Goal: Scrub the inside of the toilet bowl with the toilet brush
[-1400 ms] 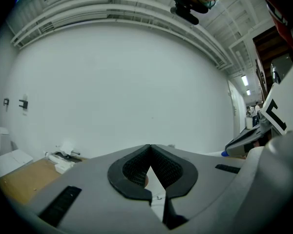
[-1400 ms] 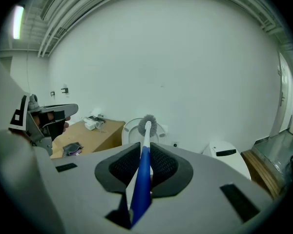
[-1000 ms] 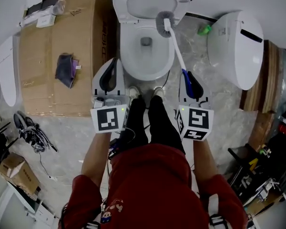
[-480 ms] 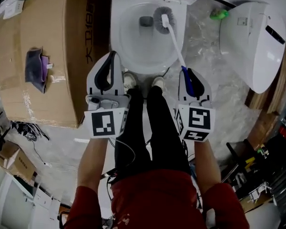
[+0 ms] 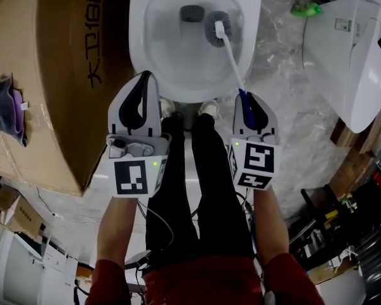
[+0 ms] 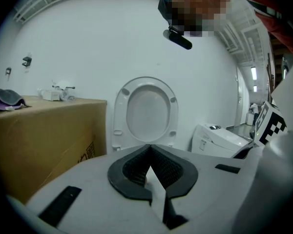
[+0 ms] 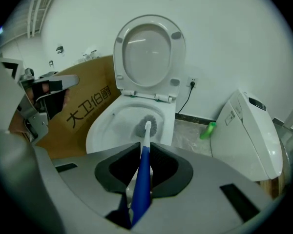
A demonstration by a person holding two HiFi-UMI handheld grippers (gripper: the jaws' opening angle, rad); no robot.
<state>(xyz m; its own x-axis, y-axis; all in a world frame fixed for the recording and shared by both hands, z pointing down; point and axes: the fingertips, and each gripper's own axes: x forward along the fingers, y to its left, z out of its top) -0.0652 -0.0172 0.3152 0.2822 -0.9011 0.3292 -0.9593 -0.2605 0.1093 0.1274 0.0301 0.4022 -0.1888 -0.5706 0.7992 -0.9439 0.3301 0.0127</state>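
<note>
cardboard box (image 5: 44, 75) is seen at left, then the left gripper (image 5: 145, 81) is held, jaws together on nothing, before the toilet bowl (image 5: 138, 49), where the toilet brush (image 5: 232, 59), judged light and stiff, clamped at its blue handle (image 5: 245, 105) by the right gripper (image 5: 244, 95), is pressed inside.

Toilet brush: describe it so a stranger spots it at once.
Find the open white toilet beside the cardboard box and look into its bowl. The toilet brush leans there: grey bristle head near the drain, white stem turning blue where the right gripper clamps it; nothing else there is slender.
</note>
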